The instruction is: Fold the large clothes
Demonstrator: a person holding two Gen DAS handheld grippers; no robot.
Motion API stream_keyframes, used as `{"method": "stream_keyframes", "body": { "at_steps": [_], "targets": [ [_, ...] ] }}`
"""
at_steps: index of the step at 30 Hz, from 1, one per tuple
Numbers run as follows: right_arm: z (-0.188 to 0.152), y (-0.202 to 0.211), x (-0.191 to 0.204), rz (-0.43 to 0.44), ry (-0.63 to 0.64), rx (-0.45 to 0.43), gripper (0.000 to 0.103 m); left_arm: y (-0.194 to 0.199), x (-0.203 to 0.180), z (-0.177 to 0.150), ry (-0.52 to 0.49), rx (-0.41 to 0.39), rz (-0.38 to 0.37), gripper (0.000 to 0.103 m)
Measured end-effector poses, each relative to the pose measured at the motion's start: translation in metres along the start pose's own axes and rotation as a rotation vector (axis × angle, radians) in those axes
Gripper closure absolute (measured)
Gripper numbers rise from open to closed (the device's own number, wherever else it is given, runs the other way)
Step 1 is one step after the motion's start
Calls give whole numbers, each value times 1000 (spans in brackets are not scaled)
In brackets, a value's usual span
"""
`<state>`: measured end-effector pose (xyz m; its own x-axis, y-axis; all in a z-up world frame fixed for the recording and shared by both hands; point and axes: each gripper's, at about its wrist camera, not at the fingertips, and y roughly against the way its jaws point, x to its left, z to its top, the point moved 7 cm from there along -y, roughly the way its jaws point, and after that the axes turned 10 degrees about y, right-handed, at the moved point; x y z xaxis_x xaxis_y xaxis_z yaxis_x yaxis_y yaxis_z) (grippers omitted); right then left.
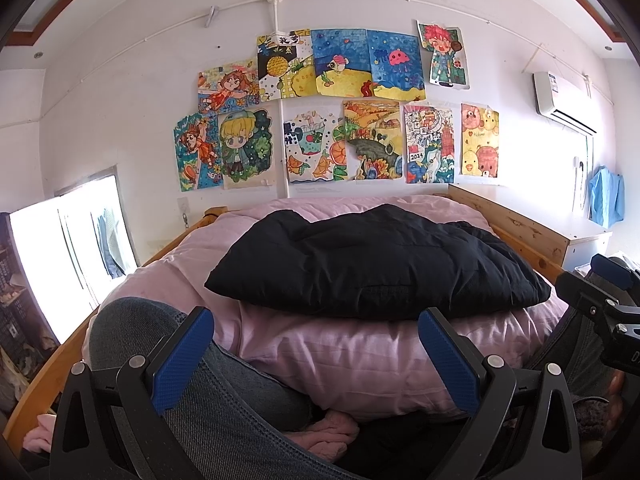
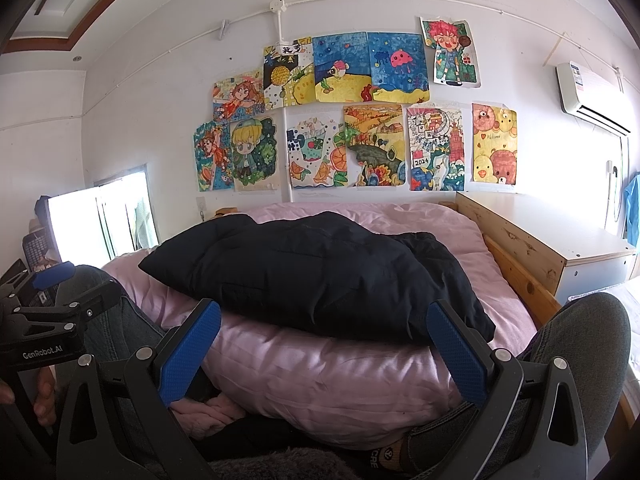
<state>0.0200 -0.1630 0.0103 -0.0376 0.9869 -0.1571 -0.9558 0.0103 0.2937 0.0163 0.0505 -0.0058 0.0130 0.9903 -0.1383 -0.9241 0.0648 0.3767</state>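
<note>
A black padded jacket (image 1: 372, 264) lies bunched and folded over on the pink quilt (image 1: 344, 356) of the bed; the right wrist view shows the same jacket (image 2: 312, 276) on the quilt (image 2: 320, 376). My left gripper (image 1: 316, 320) is open, held back from the jacket's near edge with nothing between its blue pads (image 1: 182, 356). My right gripper (image 2: 324, 316) is also open and empty, just short of the jacket. The right gripper (image 1: 608, 300) also shows at the right edge of the left wrist view, and the left gripper (image 2: 48, 300) at the left edge of the right wrist view.
The person's knees in grey jeans (image 1: 160, 344) (image 2: 580, 344) flank the quilt. A wooden bed frame (image 2: 516, 272) and a white-topped cabinet (image 2: 560, 236) stand to the right. Drawings (image 1: 340, 108) cover the far wall; a bright window (image 1: 68, 248) is at left.
</note>
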Motion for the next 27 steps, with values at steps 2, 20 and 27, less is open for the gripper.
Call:
{"method": "stream_keyframes", "body": {
  "at_steps": [2,20,27],
  "targets": [
    [1,0,1,-1,0,-3,2,0,1,3,-2,-3,-3,0],
    [4,5,3,-4,-1,-16,2,0,2,9,-12,-1,-5,0],
    [4,6,3,-3,-2,-16,2,-11,7,11,-16,9,13,0]
  ]
}}
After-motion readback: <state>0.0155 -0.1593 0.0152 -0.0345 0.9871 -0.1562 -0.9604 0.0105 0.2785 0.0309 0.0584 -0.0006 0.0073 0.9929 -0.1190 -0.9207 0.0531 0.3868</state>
